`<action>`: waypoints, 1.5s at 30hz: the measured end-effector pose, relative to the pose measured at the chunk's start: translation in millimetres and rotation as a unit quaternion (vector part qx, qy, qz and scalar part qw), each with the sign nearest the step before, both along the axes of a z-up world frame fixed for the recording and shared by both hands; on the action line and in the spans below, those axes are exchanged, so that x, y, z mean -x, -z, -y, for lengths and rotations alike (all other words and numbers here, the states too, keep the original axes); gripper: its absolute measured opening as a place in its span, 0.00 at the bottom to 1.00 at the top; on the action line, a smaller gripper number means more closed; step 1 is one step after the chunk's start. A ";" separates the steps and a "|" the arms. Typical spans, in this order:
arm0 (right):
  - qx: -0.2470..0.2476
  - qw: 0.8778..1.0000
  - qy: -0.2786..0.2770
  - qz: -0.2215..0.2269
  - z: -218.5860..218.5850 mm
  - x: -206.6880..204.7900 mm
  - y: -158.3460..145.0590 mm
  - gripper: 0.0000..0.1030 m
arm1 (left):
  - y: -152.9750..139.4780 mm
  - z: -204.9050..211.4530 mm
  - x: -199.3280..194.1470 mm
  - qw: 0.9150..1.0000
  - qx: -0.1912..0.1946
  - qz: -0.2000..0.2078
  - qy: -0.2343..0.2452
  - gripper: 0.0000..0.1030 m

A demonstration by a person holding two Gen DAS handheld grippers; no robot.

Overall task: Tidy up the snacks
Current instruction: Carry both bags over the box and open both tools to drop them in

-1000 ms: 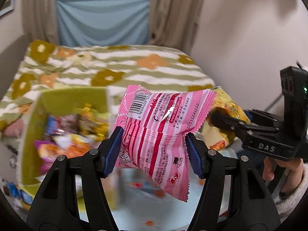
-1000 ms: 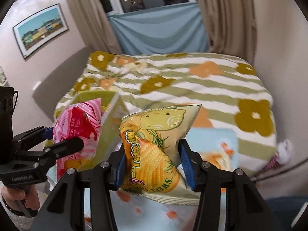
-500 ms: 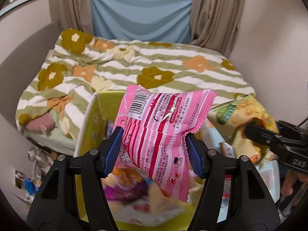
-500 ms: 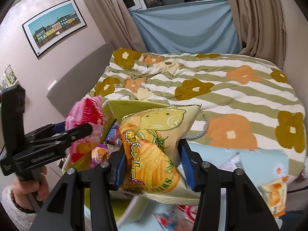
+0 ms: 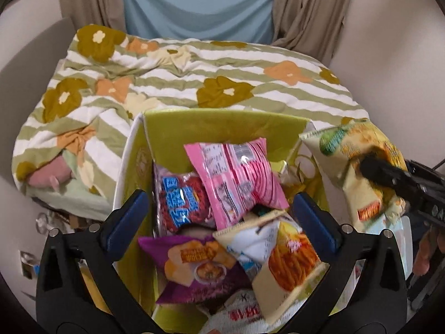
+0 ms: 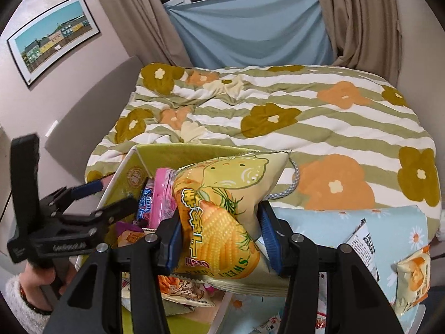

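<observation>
My left gripper [image 5: 219,217] is open and empty above a yellow-green box [image 5: 222,123] filled with snack packs. A pink snack packet [image 5: 236,178] lies free on top of the pile inside it. My right gripper [image 6: 221,236] is shut on a yellow sweet-corn snack bag [image 6: 222,211], held at the box's right edge; the bag also shows in the left wrist view [image 5: 358,167]. The left gripper [image 6: 91,208] shows at the left of the right wrist view, over the box [image 6: 133,172].
A red-and-blue pack [image 5: 180,203], a purple pack [image 5: 200,267] and a white fries pack [image 5: 281,261] lie in the box. Loose packs [image 6: 411,278] lie on a light blue flowered cloth [image 6: 333,222] at right. A striped flowered bed [image 6: 278,122] lies behind.
My left gripper opened and let go of the pink packet, which now lies in the box. Both grippers moved over the box; the right one still holds the corn bag.
</observation>
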State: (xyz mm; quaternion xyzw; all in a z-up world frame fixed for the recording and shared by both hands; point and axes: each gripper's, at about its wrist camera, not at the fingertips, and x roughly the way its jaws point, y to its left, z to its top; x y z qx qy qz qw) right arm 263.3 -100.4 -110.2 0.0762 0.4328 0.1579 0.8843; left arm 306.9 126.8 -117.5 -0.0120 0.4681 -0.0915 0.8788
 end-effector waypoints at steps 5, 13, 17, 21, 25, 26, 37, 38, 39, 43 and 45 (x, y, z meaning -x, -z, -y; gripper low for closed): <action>0.001 1.000 0.008 0.000 -8.5 -1.2 -5.9 0.45 | -3.4 -13.6 16.2 1.000 0.004 0.000 -0.011 1.00; 0.006 1.000 -0.021 0.013 -49.3 -20.3 -18.0 0.46 | -9.4 -32.8 27.4 1.000 -0.001 0.008 -0.020 1.00; 0.011 0.999 -0.048 0.013 -78.6 -33.3 -17.0 0.46 | -5.0 -42.6 28.4 1.000 -0.002 0.003 -0.026 1.00; 0.013 0.998 -0.062 0.005 -100.0 -42.9 -9.8 0.46 | 0.9 -50.0 29.4 1.000 -0.002 -0.002 -0.030 1.00; -0.006 0.997 -0.073 0.010 -109.9 -44.7 -3.4 0.76 | 6.0 -54.4 32.6 1.000 -0.003 -0.006 -0.031 1.00; -0.012 0.997 -0.073 0.015 -109.9 -43.1 -3.3 0.97 | 7.3 -55.2 33.9 1.000 -0.003 -0.007 -0.030 1.00; -0.003 0.997 -0.058 0.042 -92.1 -9.7 -9.1 1.00 | 0.6 -48.3 48.7 1.000 0.001 -0.001 -0.025 1.00; -0.003 0.997 -0.059 0.044 -88.8 -6.1 -10.8 1.00 | -2.6 -46.0 51.4 1.000 0.002 0.002 -0.026 1.00; -0.002 0.997 -0.058 0.046 -85.9 -3.2 -13.0 1.00 | -5.1 -44.0 53.5 1.000 0.001 0.005 -0.027 1.00; -0.013 0.997 -0.058 0.050 -69.8 10.7 -23.8 1.00 | -20.2 -30.6 66.1 0.999 -0.008 0.019 -0.033 1.00; -0.017 0.997 -0.058 0.048 -59.4 18.3 -29.9 1.00 | -28.9 -21.8 73.6 0.999 -0.007 0.029 -0.035 1.00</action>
